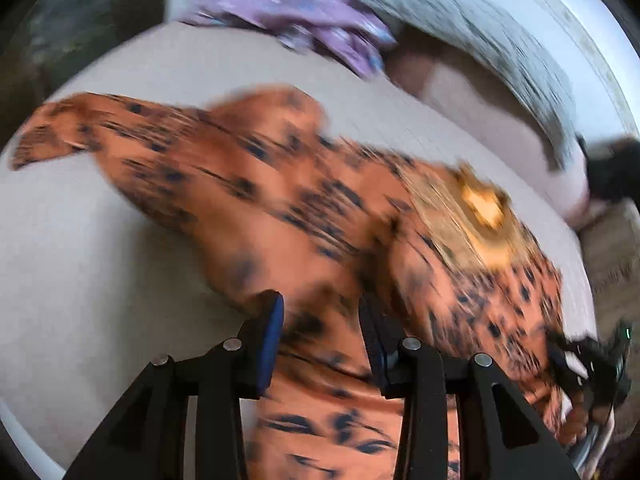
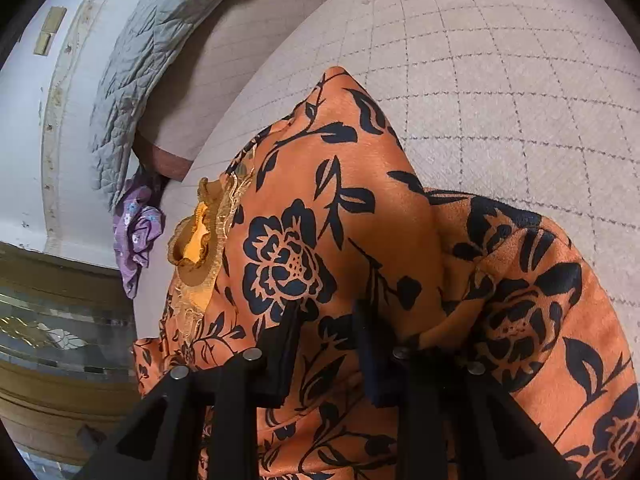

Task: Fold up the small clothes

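An orange garment (image 2: 344, 216) printed with black roses, leaves and stems is seen spread over a beige checked bed cover (image 2: 500, 80). Its neckline is trimmed with gold lace (image 2: 200, 236), and the cloth is shiny and rumpled, with one corner raised into a peak in the right wrist view. In the left wrist view the same garment (image 1: 280, 200) is badly blurred, stretched across the bed with a sleeve-like end at the far left. The left claw (image 1: 322, 320) is parted with fabric bunched between its fingers; whether it is gripped cannot be told. The right claw (image 2: 326, 332) is likewise parted around a fold, grip unclear. A crumpled purple garment (image 2: 136, 236) lies near a grey quilted blanket (image 2: 160, 40).
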The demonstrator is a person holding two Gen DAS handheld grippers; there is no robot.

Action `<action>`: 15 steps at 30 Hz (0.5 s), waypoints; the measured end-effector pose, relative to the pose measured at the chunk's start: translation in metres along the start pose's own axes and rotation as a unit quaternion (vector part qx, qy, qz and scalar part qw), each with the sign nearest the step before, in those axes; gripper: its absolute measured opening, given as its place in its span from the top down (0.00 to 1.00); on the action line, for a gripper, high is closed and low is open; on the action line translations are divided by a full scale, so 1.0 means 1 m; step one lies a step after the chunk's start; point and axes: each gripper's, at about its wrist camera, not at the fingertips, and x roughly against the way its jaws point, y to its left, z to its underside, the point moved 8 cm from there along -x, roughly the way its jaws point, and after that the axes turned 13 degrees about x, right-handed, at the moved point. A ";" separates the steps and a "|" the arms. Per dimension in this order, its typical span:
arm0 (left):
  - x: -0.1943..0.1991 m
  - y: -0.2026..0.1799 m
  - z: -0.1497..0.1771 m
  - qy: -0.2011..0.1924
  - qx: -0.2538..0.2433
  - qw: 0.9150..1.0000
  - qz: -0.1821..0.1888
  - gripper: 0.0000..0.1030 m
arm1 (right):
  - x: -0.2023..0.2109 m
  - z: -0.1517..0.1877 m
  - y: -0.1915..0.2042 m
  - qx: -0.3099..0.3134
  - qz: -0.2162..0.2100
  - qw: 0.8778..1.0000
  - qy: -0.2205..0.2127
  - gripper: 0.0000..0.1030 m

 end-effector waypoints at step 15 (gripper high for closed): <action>-0.019 0.094 -0.066 -0.049 0.149 0.984 -0.081 0.34 | -0.022 0.070 0.173 0.289 -0.113 0.951 -0.006 0.69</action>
